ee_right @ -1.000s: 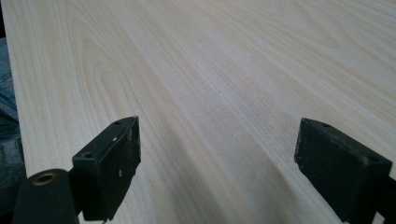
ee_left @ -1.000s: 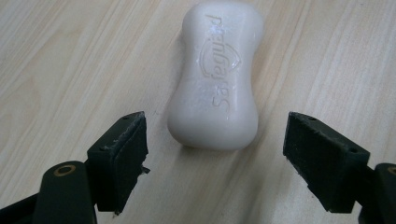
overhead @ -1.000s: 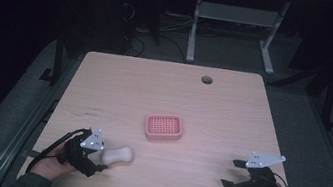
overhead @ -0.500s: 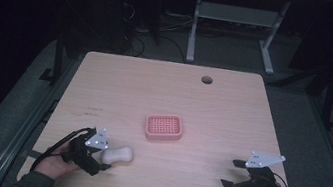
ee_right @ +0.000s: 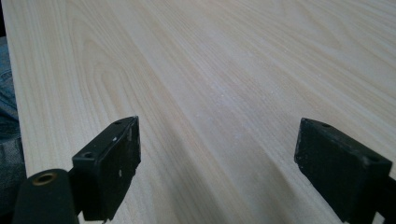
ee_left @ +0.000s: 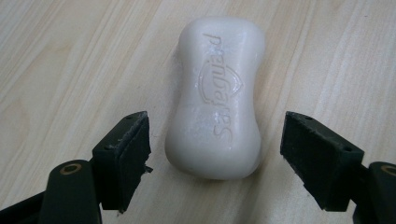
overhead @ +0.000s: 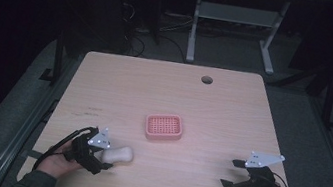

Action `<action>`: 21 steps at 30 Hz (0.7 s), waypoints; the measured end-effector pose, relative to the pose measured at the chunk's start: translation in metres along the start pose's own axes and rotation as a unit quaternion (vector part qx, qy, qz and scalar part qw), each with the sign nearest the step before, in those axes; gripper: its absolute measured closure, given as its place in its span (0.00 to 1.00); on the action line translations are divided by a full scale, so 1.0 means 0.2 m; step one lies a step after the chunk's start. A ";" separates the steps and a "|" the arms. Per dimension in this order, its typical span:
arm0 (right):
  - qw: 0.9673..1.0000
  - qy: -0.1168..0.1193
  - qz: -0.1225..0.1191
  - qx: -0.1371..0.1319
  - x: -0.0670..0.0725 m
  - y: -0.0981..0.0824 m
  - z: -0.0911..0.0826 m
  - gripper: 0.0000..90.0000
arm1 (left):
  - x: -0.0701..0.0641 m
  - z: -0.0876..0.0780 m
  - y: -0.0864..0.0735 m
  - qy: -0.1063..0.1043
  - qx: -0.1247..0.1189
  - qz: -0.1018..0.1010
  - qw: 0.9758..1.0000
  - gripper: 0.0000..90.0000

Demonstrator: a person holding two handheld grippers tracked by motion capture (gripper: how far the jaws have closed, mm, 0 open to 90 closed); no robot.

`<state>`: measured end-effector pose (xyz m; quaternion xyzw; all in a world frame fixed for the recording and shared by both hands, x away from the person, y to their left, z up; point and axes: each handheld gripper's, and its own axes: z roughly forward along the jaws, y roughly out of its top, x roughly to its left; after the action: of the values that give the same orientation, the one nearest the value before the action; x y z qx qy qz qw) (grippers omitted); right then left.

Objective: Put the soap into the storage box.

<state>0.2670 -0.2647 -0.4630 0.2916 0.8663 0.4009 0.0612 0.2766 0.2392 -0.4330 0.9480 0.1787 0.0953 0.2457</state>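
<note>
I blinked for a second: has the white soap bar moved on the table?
No. The soap bar lies the same way from the pink dish, below and left of it.

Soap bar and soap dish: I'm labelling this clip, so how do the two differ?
The soap bar is white and solid with a pinched waist; the soap dish is pink, rectangular, with a grid of holes. The soap bar lies between the left gripper's open jaws near the table's front edge; the soap dish sits mid-table, untouched. Both rest flat on the table.

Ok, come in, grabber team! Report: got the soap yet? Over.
Left gripper open, jaws just closing around the soap, pads not touching. Right gripper open, idle. Pink dish ahead, nothing between.
</note>
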 end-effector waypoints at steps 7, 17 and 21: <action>1.000 0.000 0.001 0.000 0.00 0.00 0.00 0.16 | 0.01 0.02 0.03 -0.005 0.002 0.006 1.000 0.28; 1.000 -0.001 0.000 -0.001 0.00 0.00 0.00 0.16 | 0.01 0.05 0.07 -0.014 0.003 0.010 1.000 0.30; 1.000 0.000 -0.002 0.000 0.00 0.00 0.00 0.16 | 0.02 0.06 0.08 -0.015 0.005 0.009 1.000 0.30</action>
<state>0.2671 -0.2655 -0.4632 0.2902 0.8667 0.4009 0.0620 0.2879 0.2234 -0.4349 0.9521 0.1664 0.0821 0.2431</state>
